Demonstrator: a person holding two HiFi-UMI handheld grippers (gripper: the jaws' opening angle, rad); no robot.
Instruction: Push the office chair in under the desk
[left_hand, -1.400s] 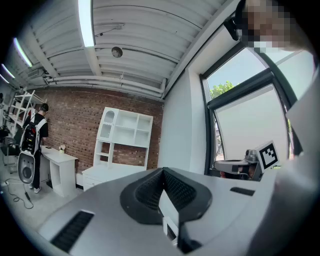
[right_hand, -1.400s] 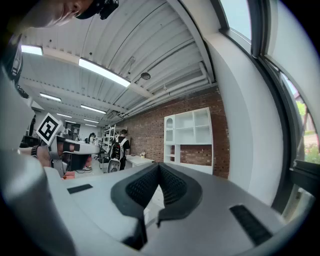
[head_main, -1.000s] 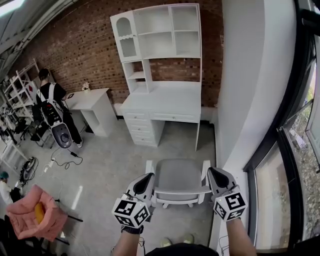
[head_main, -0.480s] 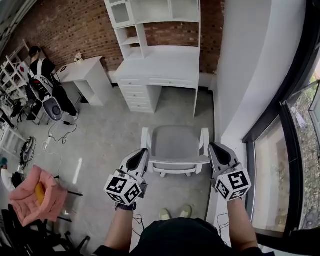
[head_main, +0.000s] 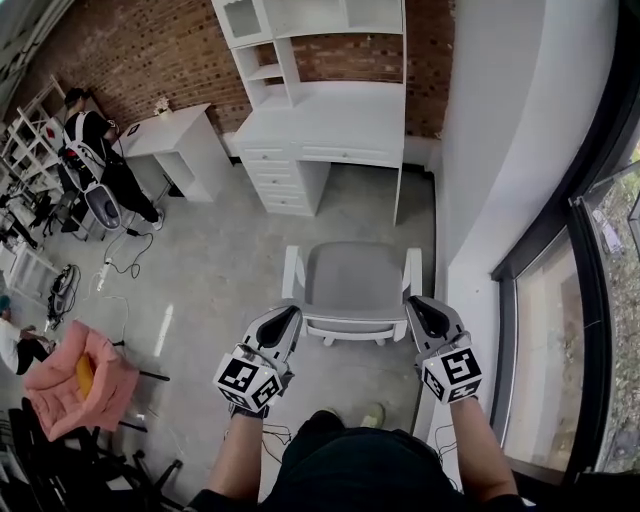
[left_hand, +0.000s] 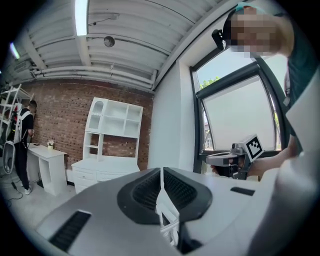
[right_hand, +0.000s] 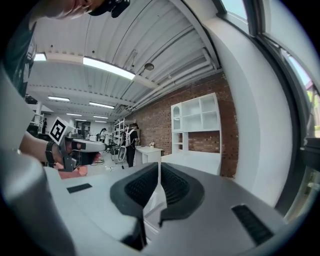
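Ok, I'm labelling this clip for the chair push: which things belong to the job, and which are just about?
Job: office chair, white desk, left claw, right claw, both shut.
Lying about: small white table, pink chair, floor cables.

- One office chair (head_main: 355, 285), with two white armrests (head_main: 292, 275).
- White desks: two. The tall desk (head_main: 330, 125) with a shelf unit stands at the brick wall, and a small desk (head_main: 172, 148) stands to its left.
- Grippers: two, left gripper (head_main: 287, 313) and right gripper (head_main: 419, 304).
- Marker cubes: two, one per gripper (head_main: 247, 382).
- Persons: two plain, the wearer (head_main: 360, 470) and one standing person (head_main: 92, 135) by the small desk. A possible third is cut off at the floor's left edge and hard to make out.
- One pink padded seat (head_main: 75, 380), at the floor's lower left corner.
- One shoe (head_main: 372, 414) showing.
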